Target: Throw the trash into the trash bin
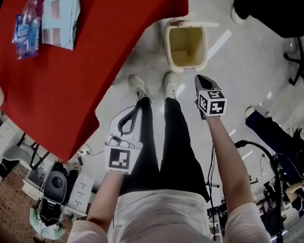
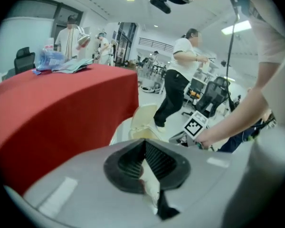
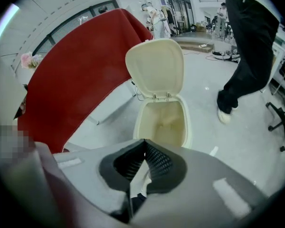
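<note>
A cream trash bin (image 1: 167,47) stands on the floor with its lid (image 3: 156,69) flipped up, and I see nothing inside it. On the red table (image 1: 86,59) lie a crumpled plastic bottle (image 1: 27,23) and a white packet (image 1: 61,12). My left gripper (image 1: 140,102) hangs over the floor beside the table's edge, shut and empty. My right gripper (image 1: 200,78) hovers just right of the bin, pointing steeply down, its jaws closed tip to tip with nothing between them. The right gripper view looks straight into the bin (image 3: 138,122). The left gripper view shows the bottle (image 2: 50,58) far off on the table.
The wearer's legs and white shoes (image 1: 171,85) stand just before the bin. A person in black trousers (image 3: 247,56) walks to the bin's right. An office chair base (image 1: 299,59), cables and equipment (image 1: 58,186) ring the floor. Other people stand behind the table.
</note>
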The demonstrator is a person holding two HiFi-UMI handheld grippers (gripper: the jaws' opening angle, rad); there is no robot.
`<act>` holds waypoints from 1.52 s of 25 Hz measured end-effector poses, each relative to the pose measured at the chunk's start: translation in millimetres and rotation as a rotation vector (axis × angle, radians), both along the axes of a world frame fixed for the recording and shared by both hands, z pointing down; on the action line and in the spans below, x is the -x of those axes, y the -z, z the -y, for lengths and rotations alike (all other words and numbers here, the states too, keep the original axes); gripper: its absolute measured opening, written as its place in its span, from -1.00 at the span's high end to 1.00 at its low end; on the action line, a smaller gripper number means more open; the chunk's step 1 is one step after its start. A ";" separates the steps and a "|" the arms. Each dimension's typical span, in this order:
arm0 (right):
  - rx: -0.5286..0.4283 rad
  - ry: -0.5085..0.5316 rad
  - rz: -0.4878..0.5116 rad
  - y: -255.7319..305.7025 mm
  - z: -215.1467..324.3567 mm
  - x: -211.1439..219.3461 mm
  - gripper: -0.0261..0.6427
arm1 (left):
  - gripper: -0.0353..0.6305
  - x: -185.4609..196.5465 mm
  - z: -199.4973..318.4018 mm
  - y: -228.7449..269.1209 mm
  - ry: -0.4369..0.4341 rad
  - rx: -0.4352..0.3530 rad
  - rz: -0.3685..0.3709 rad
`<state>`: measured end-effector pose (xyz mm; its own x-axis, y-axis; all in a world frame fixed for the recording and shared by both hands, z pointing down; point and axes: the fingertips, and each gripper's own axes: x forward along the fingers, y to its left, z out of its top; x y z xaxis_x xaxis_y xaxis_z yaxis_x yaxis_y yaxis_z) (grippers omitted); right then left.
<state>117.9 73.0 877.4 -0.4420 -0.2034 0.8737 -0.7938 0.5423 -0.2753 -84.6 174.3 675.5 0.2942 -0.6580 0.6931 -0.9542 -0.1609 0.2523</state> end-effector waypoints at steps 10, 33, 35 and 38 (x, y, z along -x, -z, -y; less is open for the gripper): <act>-0.031 -0.043 0.068 129.7 -17.5 7.0 0.92 | 0.88 -0.8 -6.0 89.7 -0.118 -0.073 0.033; -0.136 0.007 0.128 301.5 -36.2 3.1 0.92 | 0.88 2.3 -13.2 214.4 -0.137 -0.105 -0.001; -0.139 0.003 0.139 311.6 -39.4 4.4 0.92 | 0.88 7.8 -16.1 218.8 -0.128 -0.096 -0.009; -0.145 0.015 0.168 330.3 -44.7 9.3 0.92 | 0.88 15.6 -19.2 226.4 -0.115 -0.102 -0.011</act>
<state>108.6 117.7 547.1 -0.5832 -0.3139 0.7492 -0.7345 0.5977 -0.3214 -100.3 193.5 449.1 0.3786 -0.6863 0.6210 -0.9254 -0.2942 0.2390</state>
